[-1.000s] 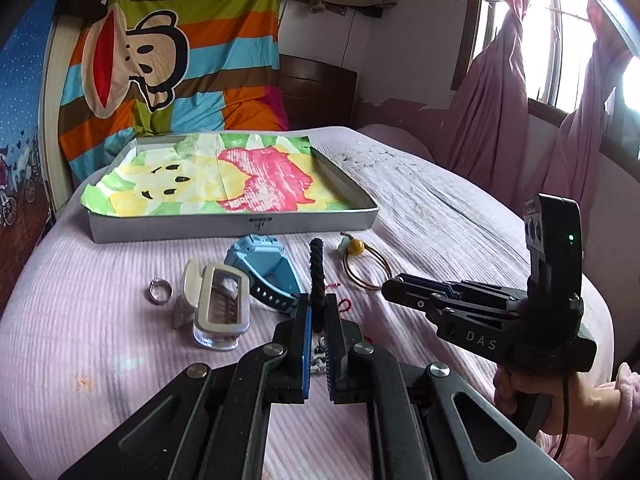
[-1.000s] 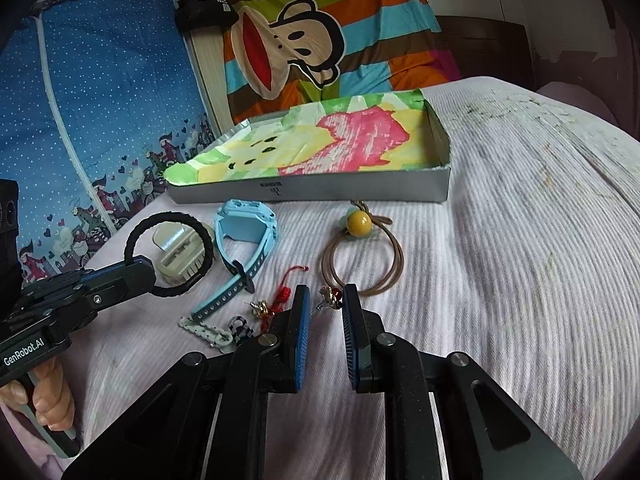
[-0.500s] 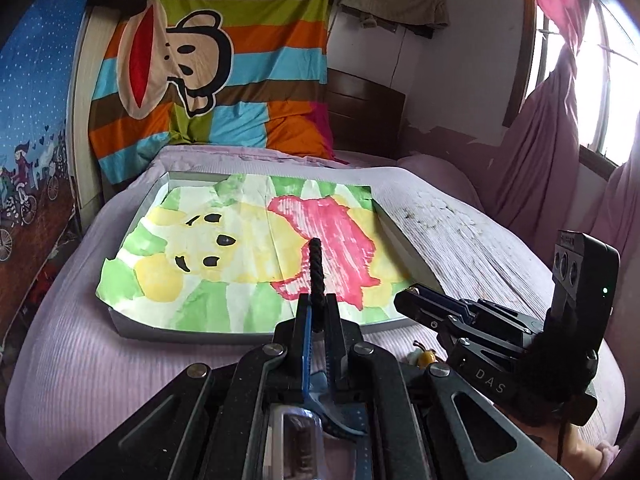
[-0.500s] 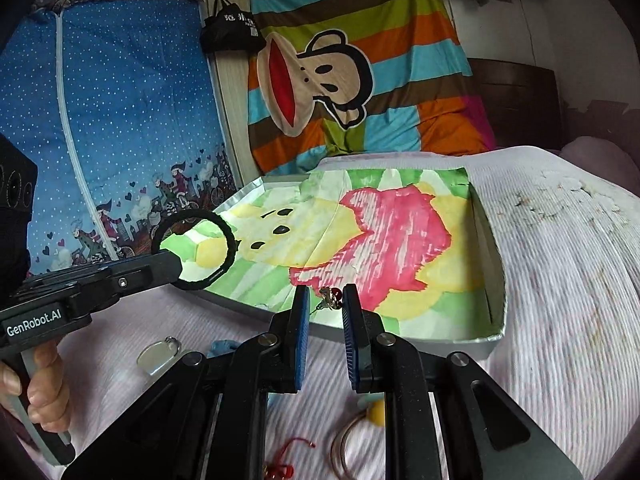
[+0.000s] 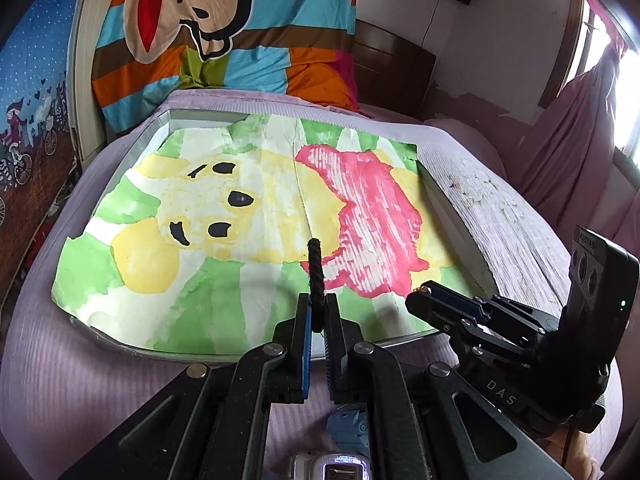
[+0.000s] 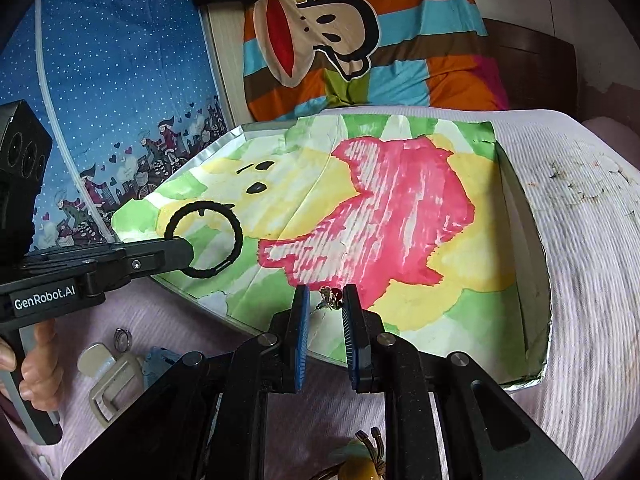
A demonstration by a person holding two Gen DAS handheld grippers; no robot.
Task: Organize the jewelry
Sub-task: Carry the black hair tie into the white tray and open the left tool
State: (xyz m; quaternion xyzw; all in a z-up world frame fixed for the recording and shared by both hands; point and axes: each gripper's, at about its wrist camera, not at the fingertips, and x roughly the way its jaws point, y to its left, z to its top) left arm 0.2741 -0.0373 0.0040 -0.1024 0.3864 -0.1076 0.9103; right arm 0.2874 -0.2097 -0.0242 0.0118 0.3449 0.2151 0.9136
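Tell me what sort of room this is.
Most likely a bedroom: the work lies on a bed with a lilac ribbed cover, a striped monkey-print quilt is piled against a dark wooden headboard, beside a curtained window.

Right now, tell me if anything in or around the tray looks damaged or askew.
The painted paper liner is creased and sits crooked in the tray, its near-left corner overhanging the rim. The bedsheet right of the tray shows dark specks and stains. Nothing looks spilled.
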